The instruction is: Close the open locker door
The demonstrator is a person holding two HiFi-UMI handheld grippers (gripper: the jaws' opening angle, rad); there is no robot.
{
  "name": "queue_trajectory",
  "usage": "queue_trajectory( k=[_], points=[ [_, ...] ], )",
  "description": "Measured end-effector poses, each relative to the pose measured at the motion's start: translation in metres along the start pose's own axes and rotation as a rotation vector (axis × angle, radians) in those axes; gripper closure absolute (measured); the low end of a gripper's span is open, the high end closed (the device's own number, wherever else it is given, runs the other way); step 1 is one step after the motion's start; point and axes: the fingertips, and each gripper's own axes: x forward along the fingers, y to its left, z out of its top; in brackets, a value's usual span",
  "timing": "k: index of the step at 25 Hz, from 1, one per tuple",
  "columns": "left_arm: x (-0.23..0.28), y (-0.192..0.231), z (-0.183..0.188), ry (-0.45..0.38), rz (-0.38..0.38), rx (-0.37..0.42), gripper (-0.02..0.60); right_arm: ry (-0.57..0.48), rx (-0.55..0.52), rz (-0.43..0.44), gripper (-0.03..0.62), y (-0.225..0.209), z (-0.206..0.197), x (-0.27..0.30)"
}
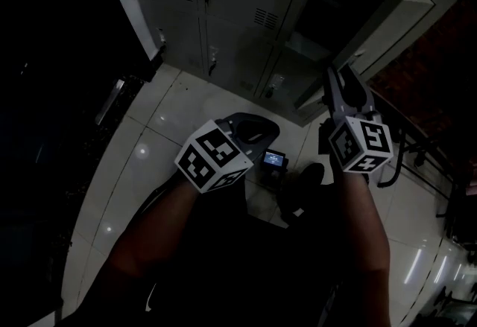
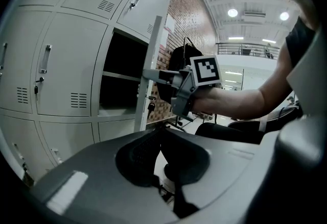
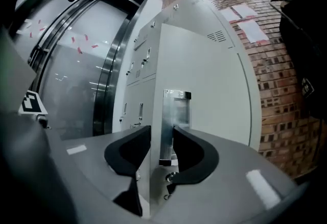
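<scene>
The open locker door (image 1: 395,20) stands out from the grey locker bank, with its dark compartment (image 1: 328,13) beside it. In the right gripper view the door's pale face (image 3: 204,90) and its shiny handle plate (image 3: 174,116) sit edge-on between my jaws. My right gripper (image 1: 344,74) (image 3: 162,133) is shut on that door edge, a pad pressed on each side. The left gripper view shows the same grip (image 2: 153,73) against the door edge (image 2: 148,95). My left gripper (image 1: 257,128) (image 2: 159,133) hangs lower, away from the lockers, shut on nothing.
Closed lockers (image 1: 223,5) fill the bank to the left of the open one. A brick wall (image 3: 286,80) runs to the right of it, with a black bag (image 2: 176,62) hanging there. A small device with a lit screen (image 1: 274,160) lies on the tiled floor by my shoe (image 1: 302,184).
</scene>
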Motion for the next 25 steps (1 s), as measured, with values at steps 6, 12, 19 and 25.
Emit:
queue_trajectory(
  k=[6,12,19,25],
  points=[
    [0.000,0.001,-0.002,-0.004,0.008,0.006,0.569,0.004,0.003,0.060,0.467,0.004,0.001,0.051],
    [-0.007,0.004,-0.006,-0.009,0.016,-0.012,0.569,0.046,-0.017,0.034,0.462,-0.004,-0.004,0.104],
    [-0.012,0.006,-0.001,-0.025,0.019,-0.023,0.569,0.096,0.012,-0.042,0.493,-0.033,-0.004,0.168],
    [-0.015,0.006,0.002,-0.050,0.008,-0.032,0.569,0.112,-0.003,-0.098,0.503,-0.053,-0.001,0.198]
  ],
)
